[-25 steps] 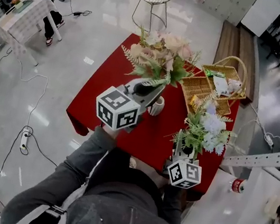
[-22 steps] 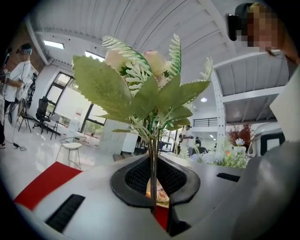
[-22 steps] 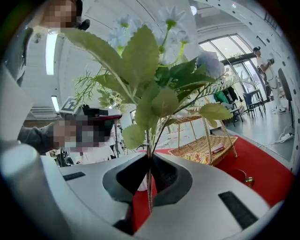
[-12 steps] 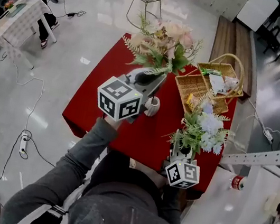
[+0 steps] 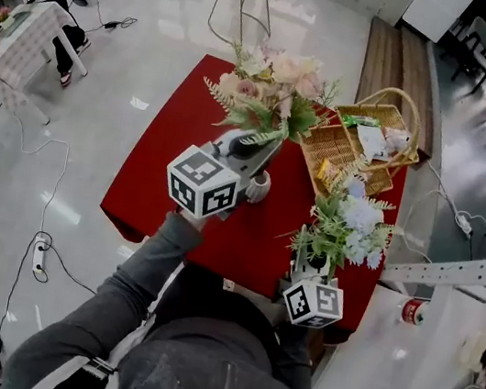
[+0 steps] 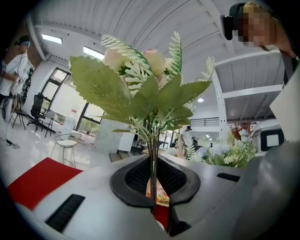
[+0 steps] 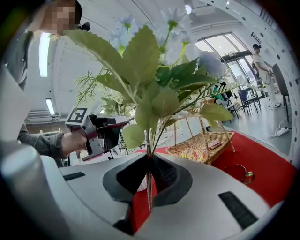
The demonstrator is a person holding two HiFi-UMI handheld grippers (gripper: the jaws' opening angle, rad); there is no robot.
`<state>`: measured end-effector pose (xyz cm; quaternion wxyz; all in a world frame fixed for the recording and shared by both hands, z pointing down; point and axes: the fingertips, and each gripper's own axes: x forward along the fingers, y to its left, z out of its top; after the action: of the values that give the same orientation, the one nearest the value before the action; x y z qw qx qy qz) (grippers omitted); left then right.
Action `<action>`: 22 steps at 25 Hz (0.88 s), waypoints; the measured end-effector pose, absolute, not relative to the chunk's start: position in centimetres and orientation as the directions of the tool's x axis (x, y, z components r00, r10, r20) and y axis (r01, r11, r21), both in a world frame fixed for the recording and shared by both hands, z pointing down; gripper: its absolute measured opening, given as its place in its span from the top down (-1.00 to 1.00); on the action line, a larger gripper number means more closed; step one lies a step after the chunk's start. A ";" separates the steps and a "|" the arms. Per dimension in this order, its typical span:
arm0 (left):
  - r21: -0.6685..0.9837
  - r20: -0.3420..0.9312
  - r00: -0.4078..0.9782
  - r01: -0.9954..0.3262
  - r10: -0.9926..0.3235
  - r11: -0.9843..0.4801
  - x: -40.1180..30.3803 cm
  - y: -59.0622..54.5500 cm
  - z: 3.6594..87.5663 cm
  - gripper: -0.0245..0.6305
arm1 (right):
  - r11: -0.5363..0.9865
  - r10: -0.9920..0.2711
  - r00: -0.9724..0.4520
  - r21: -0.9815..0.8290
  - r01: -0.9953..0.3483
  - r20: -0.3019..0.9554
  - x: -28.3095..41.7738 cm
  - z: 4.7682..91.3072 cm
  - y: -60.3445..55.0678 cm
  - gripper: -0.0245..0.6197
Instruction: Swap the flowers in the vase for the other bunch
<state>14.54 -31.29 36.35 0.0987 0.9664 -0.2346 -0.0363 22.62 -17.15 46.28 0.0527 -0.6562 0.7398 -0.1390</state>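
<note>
Markers of black-and-white squares cover each tool's cube. Left tool [image 6: 153, 187] is pressed onto the stems of the pink bunch [image 5: 270, 91], held above the white vase [image 5: 259, 187], which it partly hides. Right tool [image 7: 149, 187] pinches the blue-white bunch [image 5: 350, 222] near the front edge of the red bench [image 5: 161, 184]. A basket [image 5: 354, 148] fills the far right corner.

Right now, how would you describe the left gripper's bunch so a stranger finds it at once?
Find the red table, then the wicker basket on it. Left of the basket in the head view, the left gripper is shut on the pink bunch. Its blooms are pale pink among fern leaves; the other bunch is pale blue and white.
</note>
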 end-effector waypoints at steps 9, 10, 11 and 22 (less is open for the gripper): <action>0.198 0.013 0.894 -0.441 -0.447 -0.876 14.7 -30.7 40.2 0.85 | 0.091 -0.987 -0.125 -0.280 -0.956 0.104 22.7 46.5 -17.1 0.83; 0.198 0.018 0.895 -0.441 -0.446 -0.876 14.8 -30.7 40.5 0.85 | 0.090 -0.987 -0.124 -0.279 -0.956 0.105 22.8 46.6 -17.1 0.83; 0.196 0.024 0.895 -0.441 -0.446 -0.876 14.9 -30.6 40.8 0.85 | 0.088 -0.987 -0.122 -0.279 -0.956 0.106 22.9 46.6 -17.2 0.83; 0.155 0.064 0.895 -0.445 -0.440 -0.882 14.9 -29.6 42.8 0.85 | 0.096 -0.987 -0.128 -0.275 -0.957 0.101 22.5 46.4 -17.5 0.83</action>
<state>14.86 -29.55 42.83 0.0833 0.9699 -0.2282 0.0136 22.52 -17.53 46.39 0.0544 -0.6582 0.7381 -0.1377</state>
